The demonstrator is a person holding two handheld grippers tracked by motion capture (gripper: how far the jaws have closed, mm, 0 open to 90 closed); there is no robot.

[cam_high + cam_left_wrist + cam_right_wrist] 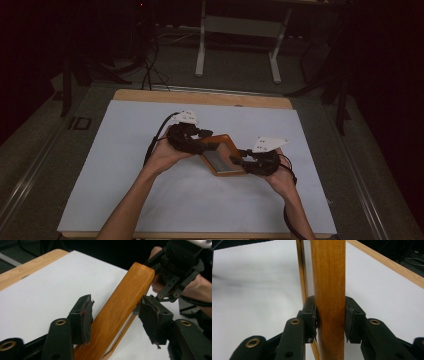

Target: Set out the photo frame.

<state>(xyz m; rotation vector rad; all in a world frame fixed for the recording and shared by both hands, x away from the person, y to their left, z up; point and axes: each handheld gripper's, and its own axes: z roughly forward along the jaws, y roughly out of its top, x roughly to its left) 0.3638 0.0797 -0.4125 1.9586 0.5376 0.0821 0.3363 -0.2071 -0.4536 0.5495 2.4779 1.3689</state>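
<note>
Wooden frame (223,154), far end hidden by right hand-held gripper (239,159)

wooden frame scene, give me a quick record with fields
object: wooden frame, orange-brown, with a grey panel inside
support: white sheet over a wooden table
left gripper: open, jaws either side of a frame bar, right pad apart from it
right gripper: shut on a frame bar
frame pose: tilted, one edge raised
hands: one on each gripper
</note>
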